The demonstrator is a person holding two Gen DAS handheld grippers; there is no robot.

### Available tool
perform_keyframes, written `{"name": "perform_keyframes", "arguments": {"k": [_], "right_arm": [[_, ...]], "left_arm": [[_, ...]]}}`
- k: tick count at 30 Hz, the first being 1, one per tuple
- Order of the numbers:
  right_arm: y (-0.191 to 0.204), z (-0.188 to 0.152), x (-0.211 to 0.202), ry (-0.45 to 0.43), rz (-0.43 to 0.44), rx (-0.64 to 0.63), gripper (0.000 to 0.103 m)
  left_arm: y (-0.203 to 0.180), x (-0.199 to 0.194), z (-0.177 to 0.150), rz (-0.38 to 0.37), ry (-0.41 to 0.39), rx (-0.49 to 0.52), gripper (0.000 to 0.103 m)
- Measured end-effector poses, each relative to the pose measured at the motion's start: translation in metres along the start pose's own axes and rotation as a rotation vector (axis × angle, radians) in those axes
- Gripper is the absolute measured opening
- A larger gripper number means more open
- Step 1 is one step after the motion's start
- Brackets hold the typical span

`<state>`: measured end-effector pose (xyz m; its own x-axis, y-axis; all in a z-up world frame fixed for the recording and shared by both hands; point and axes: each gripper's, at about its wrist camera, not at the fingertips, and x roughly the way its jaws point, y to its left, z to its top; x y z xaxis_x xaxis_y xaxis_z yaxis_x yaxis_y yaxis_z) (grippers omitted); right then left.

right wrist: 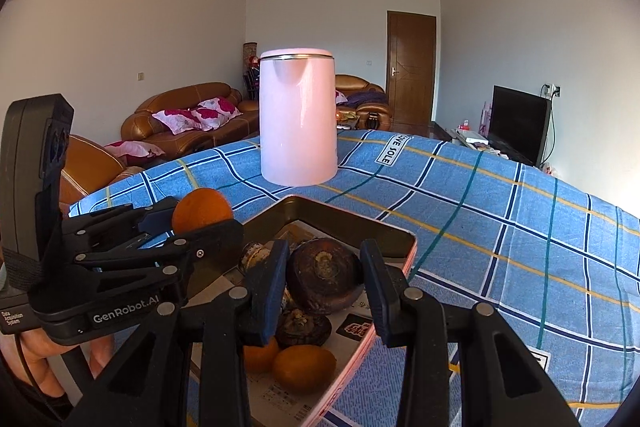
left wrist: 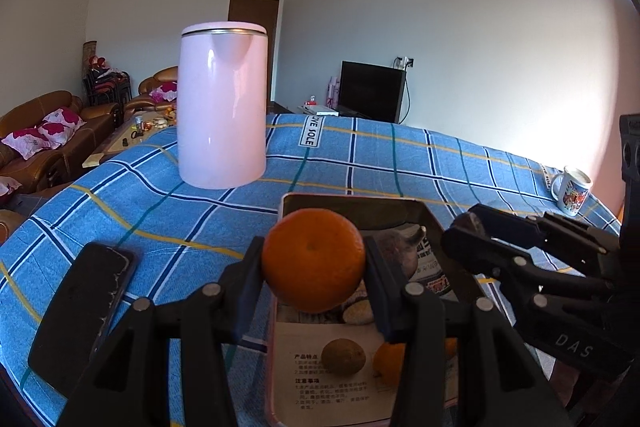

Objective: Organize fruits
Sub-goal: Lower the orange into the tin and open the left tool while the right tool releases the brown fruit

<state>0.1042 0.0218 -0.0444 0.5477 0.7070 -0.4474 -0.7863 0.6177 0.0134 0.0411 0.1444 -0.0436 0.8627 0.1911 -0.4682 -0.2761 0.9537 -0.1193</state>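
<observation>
Orange mandarin clamped in left fingers; right fingers clamped on brown water chestnut, both tilted down over tray.

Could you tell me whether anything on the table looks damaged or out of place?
Yes: the black phone lying left of the tin tray shows cracks running along its edge. Among the fruit, the paper lining the tray is printed packaging, nothing spilled.
</observation>
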Motion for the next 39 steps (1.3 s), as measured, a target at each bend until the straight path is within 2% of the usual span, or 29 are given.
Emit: {"name": "perform_keyframes", "arguments": {"k": [20,36,37,38,39], "right_arm": [[0.002,-0.004,0.033,0.121,-0.013,0.012,0.039],[-0.001,-0.005,0.038,0.156,-0.013,0.032,0.039],[-0.001,-0.005,0.038,0.157,-0.009,0.03,0.042],[0.0,-0.005,0.037,0.154,-0.009,0.026,0.051],[-0.001,-0.005,0.036,0.146,-0.028,0.029,0.053]], "left_arm": [[-0.001,0.007,-0.008,-0.002,0.045,0.022,0.049],[-0.004,0.01,-0.015,0.005,0.064,0.031,0.05],[-0.005,0.009,-0.015,0.003,0.061,0.034,0.051],[-0.005,0.007,-0.015,0.002,0.06,0.037,0.051],[-0.006,0.005,-0.014,0.0,0.055,0.037,0.051]]}}
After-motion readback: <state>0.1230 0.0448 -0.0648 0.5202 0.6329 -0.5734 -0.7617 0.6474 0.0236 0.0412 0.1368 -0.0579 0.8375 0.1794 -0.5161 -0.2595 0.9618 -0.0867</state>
